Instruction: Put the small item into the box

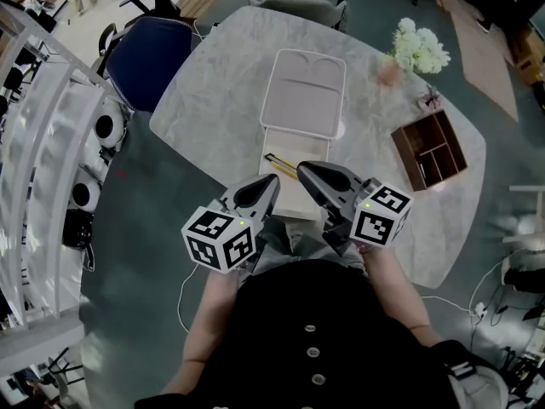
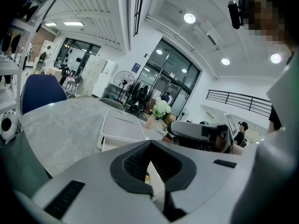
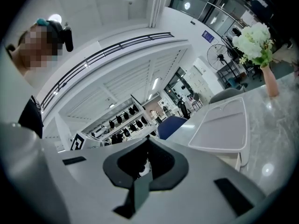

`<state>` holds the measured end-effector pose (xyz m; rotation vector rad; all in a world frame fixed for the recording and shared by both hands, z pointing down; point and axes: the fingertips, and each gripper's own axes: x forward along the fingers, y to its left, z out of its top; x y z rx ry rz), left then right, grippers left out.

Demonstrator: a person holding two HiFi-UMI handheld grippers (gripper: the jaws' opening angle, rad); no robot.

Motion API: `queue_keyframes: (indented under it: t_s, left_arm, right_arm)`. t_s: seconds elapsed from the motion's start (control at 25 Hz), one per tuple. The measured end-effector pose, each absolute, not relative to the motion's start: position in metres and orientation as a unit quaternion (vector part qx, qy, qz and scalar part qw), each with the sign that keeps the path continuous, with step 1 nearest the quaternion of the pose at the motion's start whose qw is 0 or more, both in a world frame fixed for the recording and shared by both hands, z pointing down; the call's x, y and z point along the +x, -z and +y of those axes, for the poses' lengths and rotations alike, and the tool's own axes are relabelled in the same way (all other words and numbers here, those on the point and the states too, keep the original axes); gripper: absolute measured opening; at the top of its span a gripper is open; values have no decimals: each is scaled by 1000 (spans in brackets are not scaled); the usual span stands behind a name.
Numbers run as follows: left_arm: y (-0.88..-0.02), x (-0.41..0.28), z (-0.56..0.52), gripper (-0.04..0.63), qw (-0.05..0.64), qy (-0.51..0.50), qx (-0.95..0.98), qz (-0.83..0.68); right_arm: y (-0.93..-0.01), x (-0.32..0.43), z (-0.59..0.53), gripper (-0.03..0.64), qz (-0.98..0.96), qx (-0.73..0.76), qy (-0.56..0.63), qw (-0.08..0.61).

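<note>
Grey L gripper (image 1: 269, 181), R gripper (image 1: 303, 169) closed, side-by-side.

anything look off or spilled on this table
Nothing spilled or damaged. The white box lies open on the table, the flower vase stands upright; only the wooden organizer sits askew near the edge.
</note>
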<state>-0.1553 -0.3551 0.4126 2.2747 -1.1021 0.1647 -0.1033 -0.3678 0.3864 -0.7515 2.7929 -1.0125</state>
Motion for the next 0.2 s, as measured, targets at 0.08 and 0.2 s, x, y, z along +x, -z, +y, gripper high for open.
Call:
queue_keyframes:
  t_s: [0.08, 0.2]
  left_arm:
    - [-413, -154, -355, 17, 300, -64, 857, -413]
    - [-414, -153, -355, 17, 300, -69, 858, -411]
  right_arm:
    - [-387, -103, -368, 0, 911, -245, 330, 38]
    - [-387, -104, -369, 0, 910, -246, 331, 37]
